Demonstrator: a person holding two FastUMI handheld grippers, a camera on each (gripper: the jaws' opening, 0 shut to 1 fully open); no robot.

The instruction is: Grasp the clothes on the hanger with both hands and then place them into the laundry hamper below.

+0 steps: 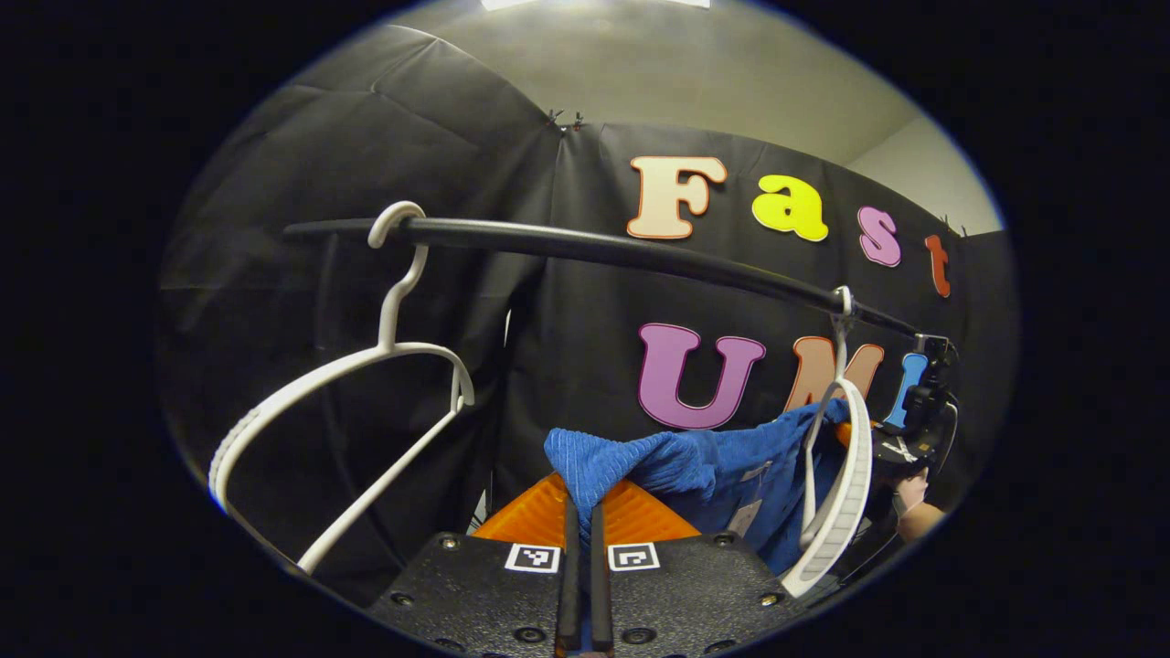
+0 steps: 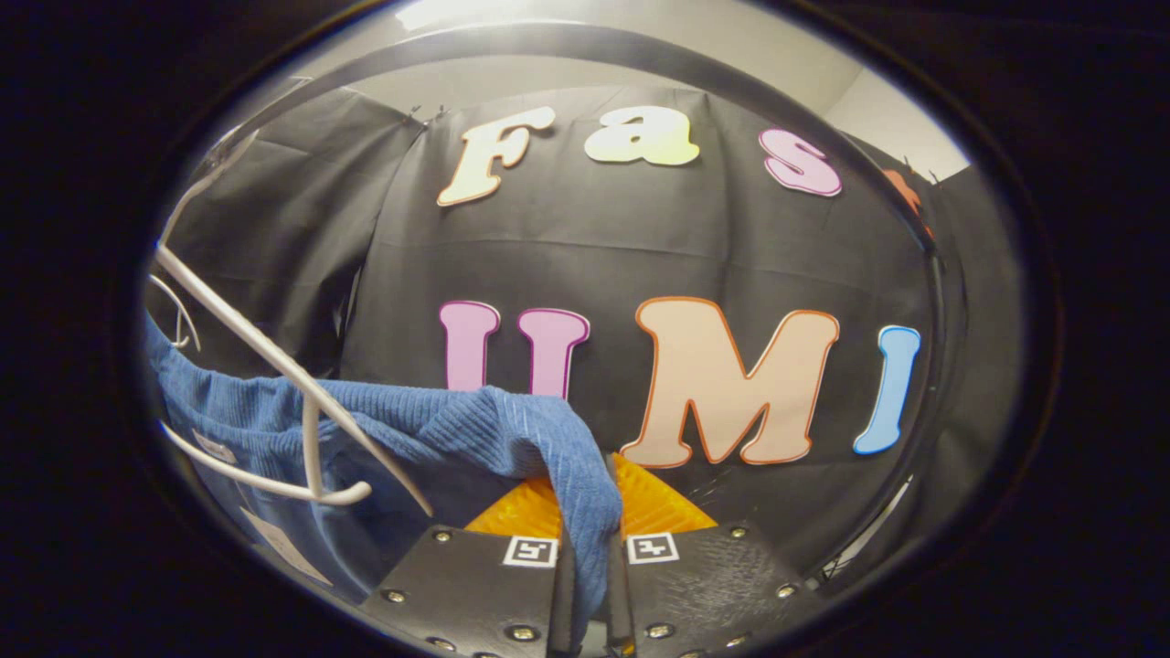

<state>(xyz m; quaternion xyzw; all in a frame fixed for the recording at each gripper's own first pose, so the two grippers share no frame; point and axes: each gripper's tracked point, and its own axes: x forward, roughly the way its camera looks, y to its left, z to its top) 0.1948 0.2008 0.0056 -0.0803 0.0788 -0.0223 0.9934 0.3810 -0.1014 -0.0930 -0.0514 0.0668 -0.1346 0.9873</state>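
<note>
Landmark = black rail (image 1: 640, 251), running across the booth wall in the left gripper view; its right end is lost behind the other gripper and the hand (image 1: 914, 512) holding it.

Blue ribbed garment (image 1: 695, 471) hangs below the rail, right of centre, still draped on a white hanger (image 1: 841, 475) hooked near the rail's right end. Lower part of the garment is cut off by the gripper body, so full shape and length can't be made out. A pale tag on it is too small to read.

Left gripper (image 1: 585, 539): fingers clenched on a bunched fold of the blue fabric, which rises straight out from betw. the fingers.

Right gripper (image 2: 590, 557): fingers pinched on another fold; cloth (image 2: 475, 429) drapes over and down betw. them. In the right gripper view the hanger's white bars (image 2: 292, 402) cross in front of the fabric at left, partly cut off at the edge.

Second white hanger (image 1: 366, 402), bare, hooked near the rail's left end, well apart from the garment. Open room betw. the two hangers, under the rail's middle.
</note>
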